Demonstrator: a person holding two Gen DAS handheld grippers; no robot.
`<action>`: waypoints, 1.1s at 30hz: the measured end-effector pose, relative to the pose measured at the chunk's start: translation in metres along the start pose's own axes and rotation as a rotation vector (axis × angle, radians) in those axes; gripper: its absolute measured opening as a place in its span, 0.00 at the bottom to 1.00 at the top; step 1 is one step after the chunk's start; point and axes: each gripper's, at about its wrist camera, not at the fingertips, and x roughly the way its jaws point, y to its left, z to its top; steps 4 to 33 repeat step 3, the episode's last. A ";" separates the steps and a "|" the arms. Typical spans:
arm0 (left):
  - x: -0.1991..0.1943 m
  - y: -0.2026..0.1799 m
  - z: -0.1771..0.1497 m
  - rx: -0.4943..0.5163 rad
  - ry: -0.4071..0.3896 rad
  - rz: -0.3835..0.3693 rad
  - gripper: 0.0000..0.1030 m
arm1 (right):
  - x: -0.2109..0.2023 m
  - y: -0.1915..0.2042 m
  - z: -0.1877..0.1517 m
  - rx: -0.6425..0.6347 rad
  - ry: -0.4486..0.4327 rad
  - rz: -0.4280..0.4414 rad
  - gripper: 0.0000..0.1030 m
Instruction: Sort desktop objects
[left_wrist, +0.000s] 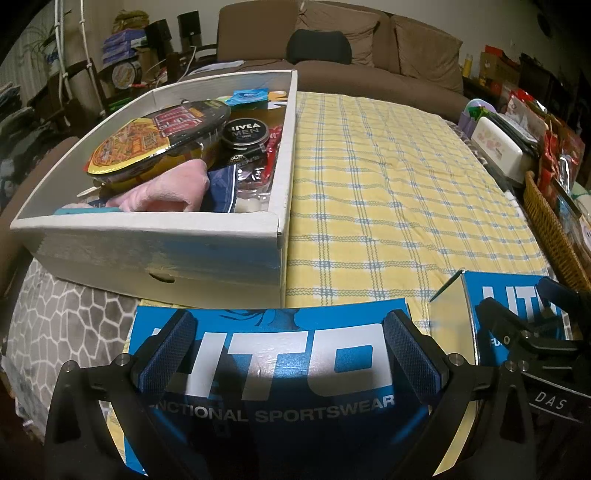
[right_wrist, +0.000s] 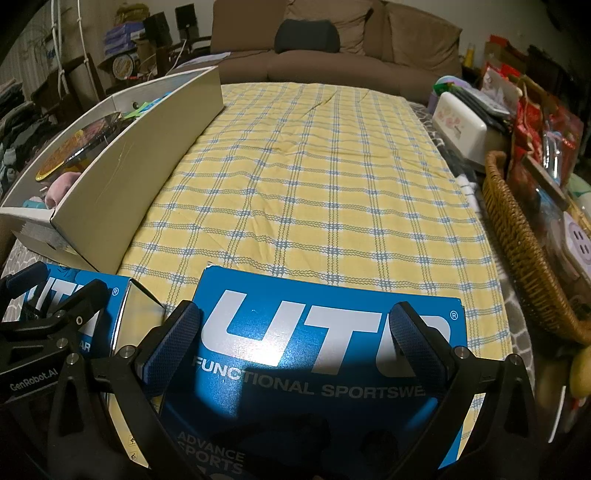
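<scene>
**Two open claws over blue sportswear boxes**

Hovering over a blue box (left_wrist: 266, 373), the left claw (left_wrist: 290, 354) stands released, its textured blue pads (left_wrist: 170, 354) spread wide with the box lid showing between them; nothing is gripped. The lid's big white letters are partly cut off and read roughly "UTO", with "…NCTIONAL SPORTSWEAR" beneath. The right claw (right_wrist: 295, 347) is likewise released, fingers (right_wrist: 417, 343) apart, above a second blue box (right_wrist: 325, 365) that reads "FUNCTIONAL SPORTSWE…" under the same logo, with "ADVANCE SPORTS" lower down. The two boxes lie side by side at the near edge of the table, close but apart. "GenRobot.AI" can be read on the left claw's body in the right wrist view; "DAS" shows on the right claw's body in the left wrist view.

Both boxes rest on a yellow cloth (right_wrist: 314, 177) with blue checks, over a grey mat (left_wrist: 70, 325) with a stone pattern.

Further left sits a white carton (left_wrist: 162, 251), open on top and full. In it: a noodle bowl (left_wrist: 159, 140) with red lettering that I cannot read for certain, a dark tin (left_wrist: 246, 132) marked "NIVEA MEN", a pink cloth (left_wrist: 166, 188), a blue packet (left_wrist: 246, 96), and red-wrapped items too small to name.

On the right stands a wicker basket (right_wrist: 517, 236) holding assorted goods, and beyond it a white case (right_wrist: 461, 122) with pink flowers. A brown sofa (right_wrist: 332, 40) lies behind the table.
</scene>
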 end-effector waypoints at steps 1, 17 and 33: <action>0.000 0.000 0.000 -0.001 0.000 0.000 1.00 | 0.000 0.000 0.000 0.000 0.000 0.000 1.00; 0.000 -0.001 0.000 -0.001 -0.001 0.003 1.00 | 0.000 0.000 0.000 0.000 0.000 0.000 1.00; 0.000 -0.001 0.000 -0.001 -0.001 0.003 1.00 | 0.000 0.000 0.000 0.000 0.000 0.000 1.00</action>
